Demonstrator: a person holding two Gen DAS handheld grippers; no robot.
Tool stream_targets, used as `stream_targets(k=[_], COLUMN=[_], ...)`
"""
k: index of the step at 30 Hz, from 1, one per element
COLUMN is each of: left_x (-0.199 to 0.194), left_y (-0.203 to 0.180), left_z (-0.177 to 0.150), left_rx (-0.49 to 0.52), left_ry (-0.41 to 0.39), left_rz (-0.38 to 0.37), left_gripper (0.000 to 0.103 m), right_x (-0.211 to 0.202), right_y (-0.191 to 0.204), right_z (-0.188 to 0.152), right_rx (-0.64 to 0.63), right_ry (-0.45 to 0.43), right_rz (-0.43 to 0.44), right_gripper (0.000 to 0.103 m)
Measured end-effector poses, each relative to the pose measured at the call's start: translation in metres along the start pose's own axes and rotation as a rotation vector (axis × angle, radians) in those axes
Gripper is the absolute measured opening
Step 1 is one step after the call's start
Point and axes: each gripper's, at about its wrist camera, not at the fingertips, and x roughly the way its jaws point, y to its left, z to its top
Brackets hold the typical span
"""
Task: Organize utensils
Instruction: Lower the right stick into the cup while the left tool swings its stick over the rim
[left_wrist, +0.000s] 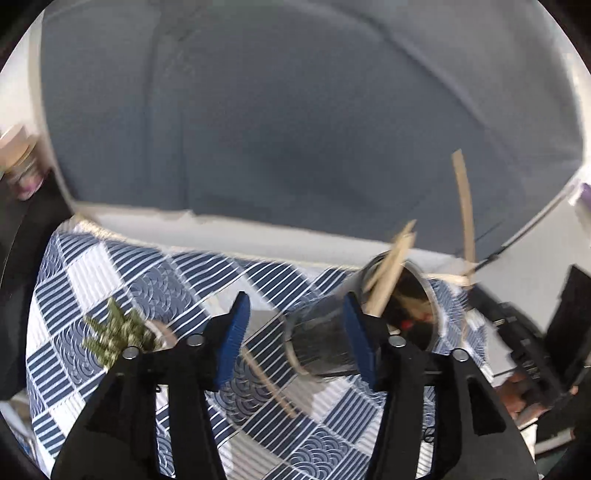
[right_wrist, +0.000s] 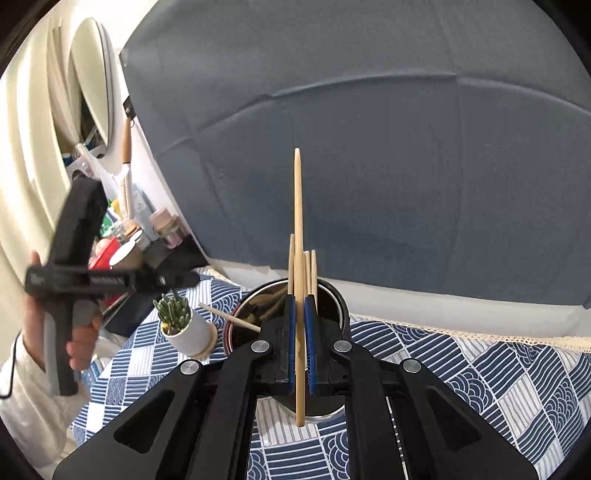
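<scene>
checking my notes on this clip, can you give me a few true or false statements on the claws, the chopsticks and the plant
1. The right claw is shut on a chopstick. True.
2. The left claw is clamped on the metal cup. False: its jaws stand open, holding nothing.
3. Several chopsticks already stand in the cup. True.
4. The potted plant sits inside the cup. False: it stands beside it on the checked cloth.
5. One loose chopstick lies on the cloth. True.
</scene>
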Motion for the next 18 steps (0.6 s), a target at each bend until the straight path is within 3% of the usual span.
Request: stream_targets(k=[15, 18], left_x=[0.095, 0.113], left_y=[0.032, 0.036], left_z=[-0.019, -0.021], left_rx=[-0.074, -0.072], left_ry=[0.202, 0.217], left_rz=[0.145, 0.225], left_gripper=[0.059, 0.059], right_x=[0.021, 0.027], right_y=[-0.008, -0.010], right_z=[0.013, 0.014], right_rx=[0.012, 0.016], right_ry=[-0.019, -0.017], right_rz=[0.020, 0.025], right_gripper=[0.005, 0.005])
